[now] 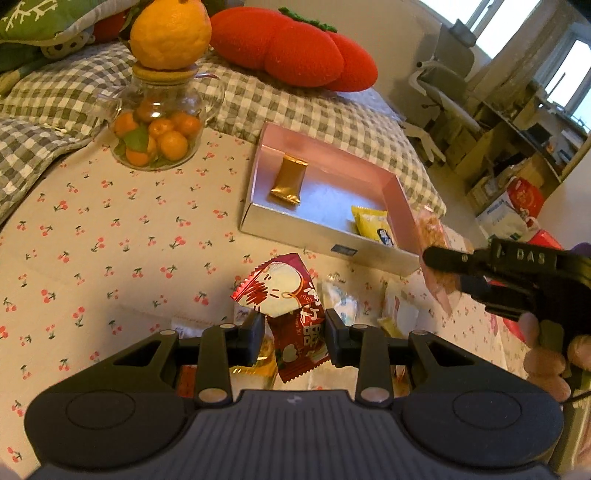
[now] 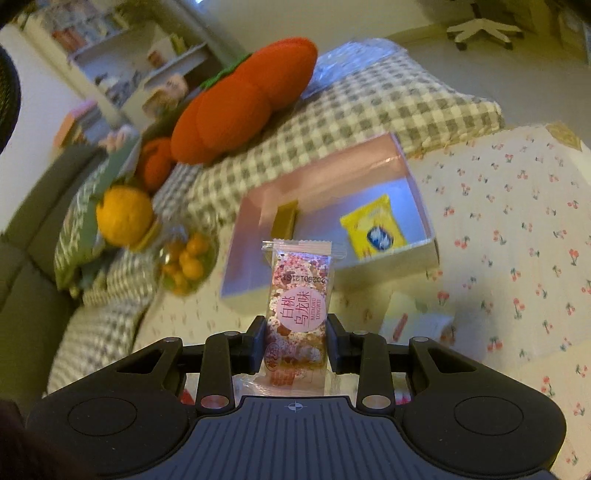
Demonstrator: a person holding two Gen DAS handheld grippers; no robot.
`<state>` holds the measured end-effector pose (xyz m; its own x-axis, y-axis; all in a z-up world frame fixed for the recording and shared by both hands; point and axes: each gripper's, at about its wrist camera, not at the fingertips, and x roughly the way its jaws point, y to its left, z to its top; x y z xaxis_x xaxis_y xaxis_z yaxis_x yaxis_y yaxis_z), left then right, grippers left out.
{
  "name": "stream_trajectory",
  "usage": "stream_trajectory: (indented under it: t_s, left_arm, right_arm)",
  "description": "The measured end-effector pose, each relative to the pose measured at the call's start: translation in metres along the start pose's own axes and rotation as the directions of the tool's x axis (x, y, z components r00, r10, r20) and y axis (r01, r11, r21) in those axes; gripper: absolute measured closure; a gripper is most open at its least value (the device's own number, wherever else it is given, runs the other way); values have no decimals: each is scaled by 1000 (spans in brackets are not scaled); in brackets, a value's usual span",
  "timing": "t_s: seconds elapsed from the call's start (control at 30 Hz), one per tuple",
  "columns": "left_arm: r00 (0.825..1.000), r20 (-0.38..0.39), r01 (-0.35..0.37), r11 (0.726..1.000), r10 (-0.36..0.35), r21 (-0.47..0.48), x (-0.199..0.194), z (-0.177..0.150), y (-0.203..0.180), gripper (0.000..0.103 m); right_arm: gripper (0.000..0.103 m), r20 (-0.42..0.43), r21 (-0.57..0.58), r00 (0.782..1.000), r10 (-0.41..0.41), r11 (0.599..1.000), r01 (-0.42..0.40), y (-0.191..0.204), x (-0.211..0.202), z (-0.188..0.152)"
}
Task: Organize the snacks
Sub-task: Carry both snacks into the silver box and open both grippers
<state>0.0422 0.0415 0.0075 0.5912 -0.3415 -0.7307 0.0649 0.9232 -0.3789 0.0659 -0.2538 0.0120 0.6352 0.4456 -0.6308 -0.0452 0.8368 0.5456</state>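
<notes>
In the left wrist view my left gripper (image 1: 294, 325) is shut on a red-and-white snack packet (image 1: 284, 291), held above the cherry-print tablecloth (image 1: 110, 240). Ahead lies an open pink box (image 1: 317, 232) holding a gold packet (image 1: 290, 179) and a yellow packet (image 1: 371, 225). My right gripper (image 1: 439, 262) comes in from the right by the box's near corner, gripping a pink nougat bar (image 1: 434, 232). In the right wrist view my right gripper (image 2: 296, 328) is shut on that clear-wrapped bar (image 2: 299, 295), upright before the box (image 2: 395, 258), gold packet (image 2: 284, 221) and yellow packet (image 2: 373, 230).
Several loose snack packets (image 1: 340, 302) lie on the cloth under the grippers, one more to the right (image 2: 410, 325). A glass jar of small oranges (image 1: 159, 129) topped by a large orange (image 1: 170, 33) stands far left. A red tomato cushion (image 1: 291, 48) rests on the checked blanket (image 1: 258, 96).
</notes>
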Motion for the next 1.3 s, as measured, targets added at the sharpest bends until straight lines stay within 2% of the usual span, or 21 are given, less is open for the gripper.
stream_trajectory:
  t_s: [0.33,0.5,0.73,0.87,1.03,1.17,1.3]
  left_arm:
    - [1000,-5,-7,1000,7,-24,17,12,-11,72]
    - [1000,-9,-11,999,11,-31,23,14,-14,72]
    - [1000,1,-24,999,24,-37,32,20,-17,72]
    - [999,19,-32,999,32,-37,36,27,-21,72]
    - [998,46,-44,999,46,-32,42,40,-24,72]
    - [997,47,-65,998,66,-15,52,54,-30,72]
    - [996,46,-76,997,75,12,68,73,-41,72]
  right_arm:
    - [71,65,189,996,66,979,-77,-21,50,32]
    - [71,72,235,995,68,968,-83,-32,74,40]
    - [70,72,226,997,38,973,-53,-41,94,41]
    - [66,65,238,997,37,970,-52,-46,97,41]
    - [51,75,260,997,20,965,-38,-54,89,41]
    - [48,67,273,998,12,961,-30,-58,83,42]
    - [39,81,243,997,-2,970,-18,-58,73,41]
